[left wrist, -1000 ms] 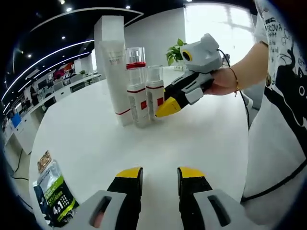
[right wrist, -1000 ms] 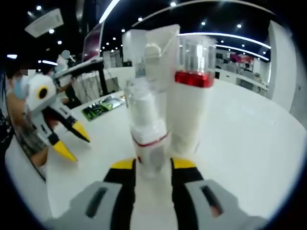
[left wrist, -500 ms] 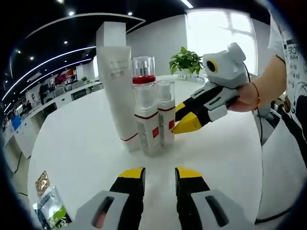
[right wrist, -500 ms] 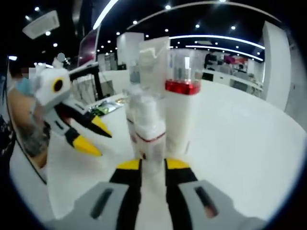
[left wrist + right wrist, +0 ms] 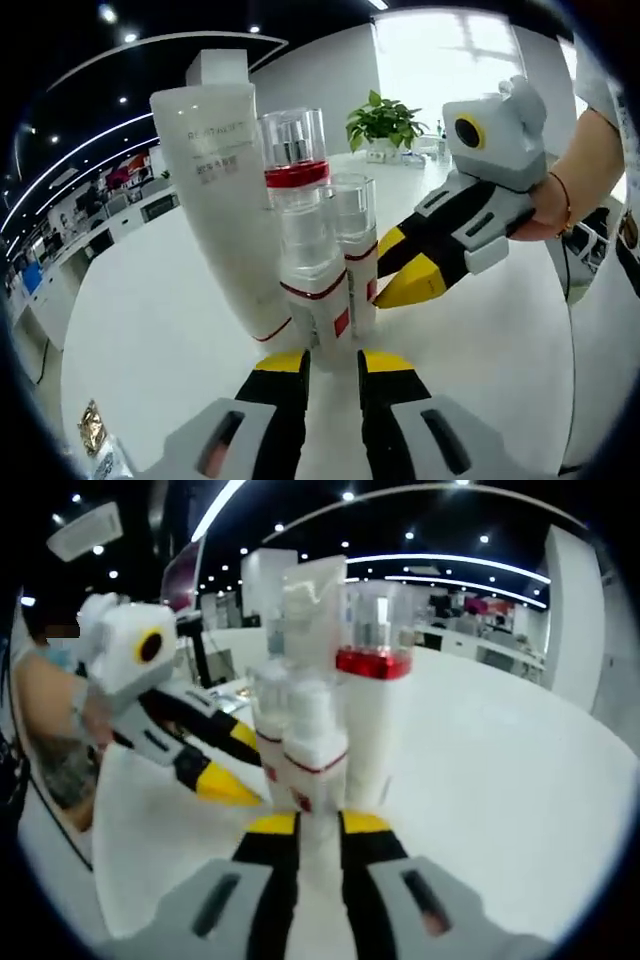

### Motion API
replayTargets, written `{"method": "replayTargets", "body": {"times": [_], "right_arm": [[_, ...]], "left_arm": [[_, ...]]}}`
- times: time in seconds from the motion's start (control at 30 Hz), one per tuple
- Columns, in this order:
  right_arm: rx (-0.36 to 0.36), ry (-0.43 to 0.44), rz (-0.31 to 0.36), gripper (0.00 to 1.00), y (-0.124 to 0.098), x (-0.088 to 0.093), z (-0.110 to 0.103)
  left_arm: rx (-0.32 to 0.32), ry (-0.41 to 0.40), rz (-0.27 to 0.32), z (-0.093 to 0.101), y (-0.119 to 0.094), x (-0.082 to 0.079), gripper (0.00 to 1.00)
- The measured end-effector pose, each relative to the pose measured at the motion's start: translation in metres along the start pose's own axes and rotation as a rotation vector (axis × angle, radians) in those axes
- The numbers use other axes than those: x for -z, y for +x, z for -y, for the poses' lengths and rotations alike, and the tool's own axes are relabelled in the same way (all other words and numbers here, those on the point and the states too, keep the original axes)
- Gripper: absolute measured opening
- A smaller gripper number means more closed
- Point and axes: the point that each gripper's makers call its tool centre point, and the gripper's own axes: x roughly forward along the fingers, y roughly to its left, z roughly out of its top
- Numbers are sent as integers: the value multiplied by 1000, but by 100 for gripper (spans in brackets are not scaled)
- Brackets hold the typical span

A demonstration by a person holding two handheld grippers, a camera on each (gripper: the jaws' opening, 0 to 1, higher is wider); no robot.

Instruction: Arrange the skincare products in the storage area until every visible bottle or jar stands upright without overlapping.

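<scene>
Four skincare products stand upright in a tight cluster on the white table [image 5: 150, 330]. They are a tall white tube [image 5: 225, 210], a red-banded bottle [image 5: 295, 160] and two small clear-capped bottles. My left gripper [image 5: 333, 365] is open with a narrow gap, its tips at the base of the nearer small bottle [image 5: 315, 290]. The right gripper [image 5: 400, 268] reaches in from the right to the other small bottle [image 5: 357, 250]. In the right gripper view my right gripper [image 5: 318, 825] is shut on that small bottle [image 5: 318, 770]. The left gripper [image 5: 232, 762] sits by its neighbour [image 5: 268, 735], with the red-banded bottle [image 5: 365, 720] behind.
A potted plant [image 5: 385, 120] stands at the table's far side. A printed packet [image 5: 90, 430] lies near the left edge. A person's hand [image 5: 560, 200] holds the right gripper. Bare table spreads to the right of the cluster [image 5: 500, 780].
My left gripper has moved in close to the bottles, and its jaws have narrowed a little. The right gripper's jaws have drawn together onto the small bottle.
</scene>
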Motion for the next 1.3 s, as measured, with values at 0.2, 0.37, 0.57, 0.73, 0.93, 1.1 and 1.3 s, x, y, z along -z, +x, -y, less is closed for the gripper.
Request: {"method": "replayTargets", "body": {"times": [0.2,0.37,0.57,0.73,0.93,1.1,1.3], "right_arm": [[-4,1,7,13,2,-3,0],[-8,-1,4,13,1,-3,0],[-10,-8,2,13,0,-4,1],[-11,-16,2,13,0,-4,1],[-6,-18,-4,13,-1,-3,2],[5,-3,-15,14,-3,0,2],[9,12,-57,15,-7,11,-1]], "left_arm": [[-6,-1,-8,-3,2,0,19],[-11,10,-13,-3,4,-1,19],[-25,8,-19,-5,7,-1,18],[-28,1,-19,-4,7,-1,18],[-34,-4,-32,-4,7,2,19],[-53,-38,-35,-6,0,5,20],[-94,-89,-28,-8,-17,9,20]]}}
